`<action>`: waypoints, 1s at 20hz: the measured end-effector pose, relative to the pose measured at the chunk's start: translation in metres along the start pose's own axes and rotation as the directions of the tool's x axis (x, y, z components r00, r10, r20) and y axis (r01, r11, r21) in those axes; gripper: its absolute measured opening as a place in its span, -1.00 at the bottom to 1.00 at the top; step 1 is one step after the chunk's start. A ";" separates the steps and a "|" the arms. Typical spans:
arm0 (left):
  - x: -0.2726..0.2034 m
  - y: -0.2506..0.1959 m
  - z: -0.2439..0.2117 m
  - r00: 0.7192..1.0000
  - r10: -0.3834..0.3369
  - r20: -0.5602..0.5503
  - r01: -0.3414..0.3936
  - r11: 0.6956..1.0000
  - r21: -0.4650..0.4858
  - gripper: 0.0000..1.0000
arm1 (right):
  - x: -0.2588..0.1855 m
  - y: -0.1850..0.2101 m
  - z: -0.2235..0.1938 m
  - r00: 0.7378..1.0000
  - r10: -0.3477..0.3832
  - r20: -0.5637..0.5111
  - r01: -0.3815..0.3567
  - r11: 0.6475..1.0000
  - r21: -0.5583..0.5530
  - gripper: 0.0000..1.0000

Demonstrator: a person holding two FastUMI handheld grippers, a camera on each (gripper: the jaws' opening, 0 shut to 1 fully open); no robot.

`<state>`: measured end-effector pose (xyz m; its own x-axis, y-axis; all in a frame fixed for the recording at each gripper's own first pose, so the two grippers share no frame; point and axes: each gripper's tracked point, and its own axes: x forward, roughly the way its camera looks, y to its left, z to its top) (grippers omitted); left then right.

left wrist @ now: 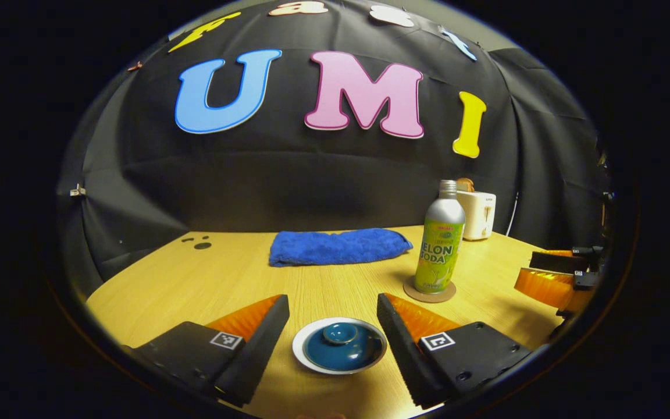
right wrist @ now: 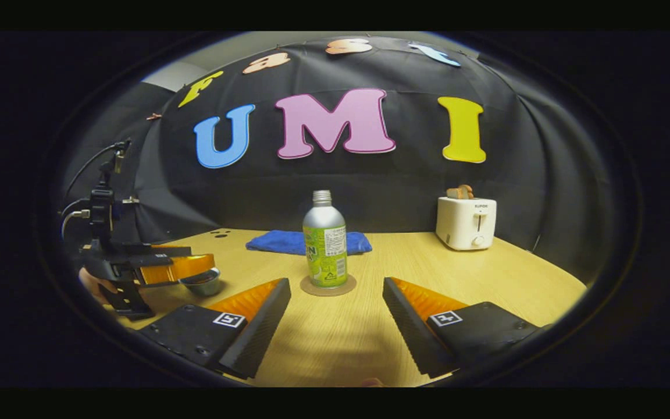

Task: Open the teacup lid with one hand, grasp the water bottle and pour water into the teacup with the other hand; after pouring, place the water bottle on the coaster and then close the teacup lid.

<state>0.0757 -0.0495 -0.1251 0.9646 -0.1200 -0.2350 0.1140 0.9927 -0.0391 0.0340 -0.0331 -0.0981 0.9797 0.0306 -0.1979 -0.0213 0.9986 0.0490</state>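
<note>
A white teacup with a dark blue lid (left wrist: pixel 339 344) sits on the wooden table just ahead of my left gripper (left wrist: pixel 332 325), whose fingers stand wide open on either side of it without touching. The silver and green water bottle (left wrist: pixel 441 243) stands upright on a round brown coaster (left wrist: pixel 429 290) to the right of the cup. In the right gripper view the bottle (right wrist: pixel 324 240) on its coaster (right wrist: pixel 328 286) is straight ahead of my open, empty right gripper (right wrist: pixel 335 305). At far left there, the left gripper (right wrist: pixel 160 265) hovers over the teacup (right wrist: pixel 201 281).
A folded blue towel (left wrist: pixel 338 246) lies at the back of the table (left wrist: pixel 195 279). A white toaster (right wrist: pixel 466 222) with bread in it stands at the back right. The right gripper's orange finger (left wrist: pixel 547 283) shows at the right edge of the left gripper view.
</note>
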 end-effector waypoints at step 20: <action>-0.114 0.003 0.076 0.970 0.106 0.220 -0.088 0.992 -0.090 0.91 | -0.070 0.012 0.074 0.991 -0.040 0.130 0.056 0.991 -0.120 0.95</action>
<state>-0.0157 -0.0315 -0.0247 0.9998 -0.0085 -0.0185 0.0065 0.9944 -0.1050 -0.0199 -0.0268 -0.0108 0.9974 -0.0151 -0.0706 0.0094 0.9968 -0.0797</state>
